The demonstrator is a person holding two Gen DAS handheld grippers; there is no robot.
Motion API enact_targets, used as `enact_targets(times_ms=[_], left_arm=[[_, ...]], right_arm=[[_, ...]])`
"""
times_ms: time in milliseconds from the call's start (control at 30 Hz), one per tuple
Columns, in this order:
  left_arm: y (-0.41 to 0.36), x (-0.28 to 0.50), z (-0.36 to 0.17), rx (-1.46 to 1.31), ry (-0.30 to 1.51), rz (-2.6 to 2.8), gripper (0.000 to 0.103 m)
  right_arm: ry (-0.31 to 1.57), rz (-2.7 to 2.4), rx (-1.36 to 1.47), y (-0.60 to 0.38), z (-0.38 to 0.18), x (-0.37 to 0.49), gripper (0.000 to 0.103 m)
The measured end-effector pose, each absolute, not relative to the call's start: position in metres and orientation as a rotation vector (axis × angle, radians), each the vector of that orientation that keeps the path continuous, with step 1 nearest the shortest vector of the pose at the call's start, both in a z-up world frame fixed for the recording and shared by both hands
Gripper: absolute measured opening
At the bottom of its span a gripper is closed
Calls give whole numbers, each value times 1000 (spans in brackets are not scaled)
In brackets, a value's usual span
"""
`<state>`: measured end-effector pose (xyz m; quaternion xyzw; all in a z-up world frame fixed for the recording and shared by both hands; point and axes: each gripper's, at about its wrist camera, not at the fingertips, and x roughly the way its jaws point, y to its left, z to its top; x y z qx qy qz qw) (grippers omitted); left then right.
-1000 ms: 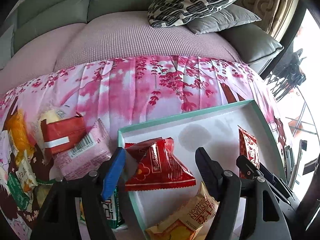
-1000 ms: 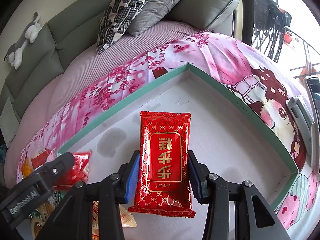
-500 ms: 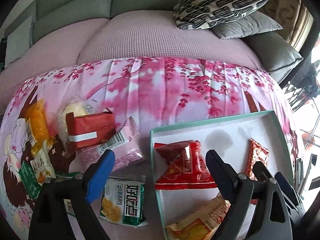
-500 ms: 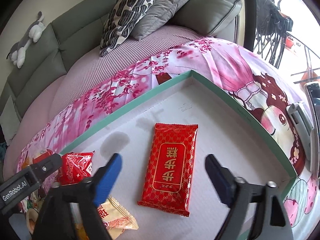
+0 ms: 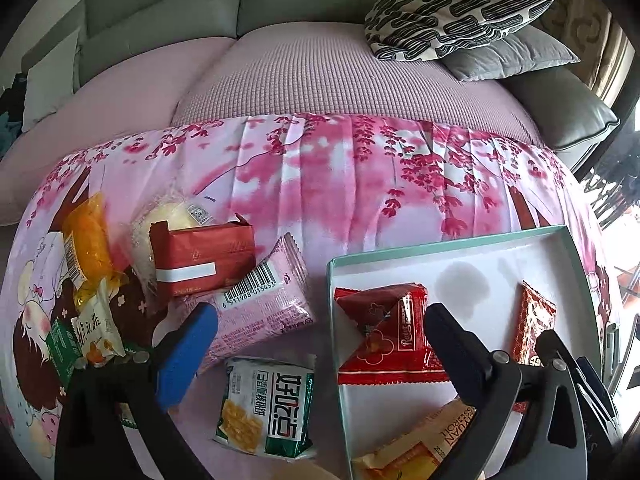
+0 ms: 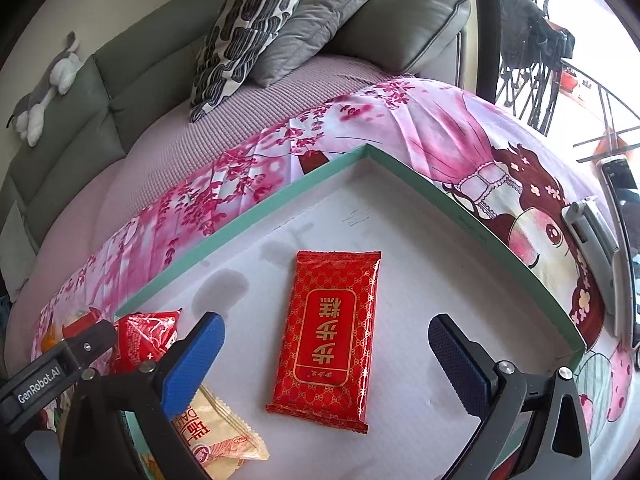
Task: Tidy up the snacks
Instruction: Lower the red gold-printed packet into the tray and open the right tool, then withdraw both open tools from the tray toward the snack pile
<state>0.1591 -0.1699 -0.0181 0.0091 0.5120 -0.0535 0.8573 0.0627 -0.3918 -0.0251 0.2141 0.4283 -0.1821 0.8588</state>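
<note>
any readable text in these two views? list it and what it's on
"6 911988 013453": barcode on the pink packet.
"好吃点": green-and-white cracker packet.
"步步糕": red flat packet in the tray.
"GenRobot.AI": side of the left tongs.
"Reiss...", partly creased: crumpled red packet.
"...YUAN", "...SSERROLL", cut off: yellow packet.
Red box, orange packet: print too small to read.

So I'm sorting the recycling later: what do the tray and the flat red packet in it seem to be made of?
The tray looks like matte cardboard: stiff folded teal walls, a white floor with dull grey stains soaked in. The red packet looks like glossy plastic film, possibly foil-lined: it shows sharp glints, printed gold lettering and crimped end seals. What is inside it cannot be seen.
</note>
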Motion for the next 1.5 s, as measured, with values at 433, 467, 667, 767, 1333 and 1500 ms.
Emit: enact_targets(times_ms=[433, 467, 667, 767, 1333, 1500], left_arm=[[-121, 139, -11, 6, 1103, -49, 102], [-115, 139, -9, 18, 1106, -36, 102], [-77, 130, 3, 13, 1102, 23, 102], [-59, 120, -3, 7, 1131, 44, 102], [25, 96, 8, -151, 1121, 118, 102], [54, 93, 8, -220, 1122, 170, 102]], right_arm=[[913, -300, 425, -356, -12, 48, 103], [923, -291, 426, -351, -12, 46, 103], [929, -247, 363, -323, -4, 38, 103], [931, -224, 332, -309, 0, 38, 103], [975, -5, 241, -232, -5, 52, 103], [966, 37, 203, -210, -4, 53, 103]])
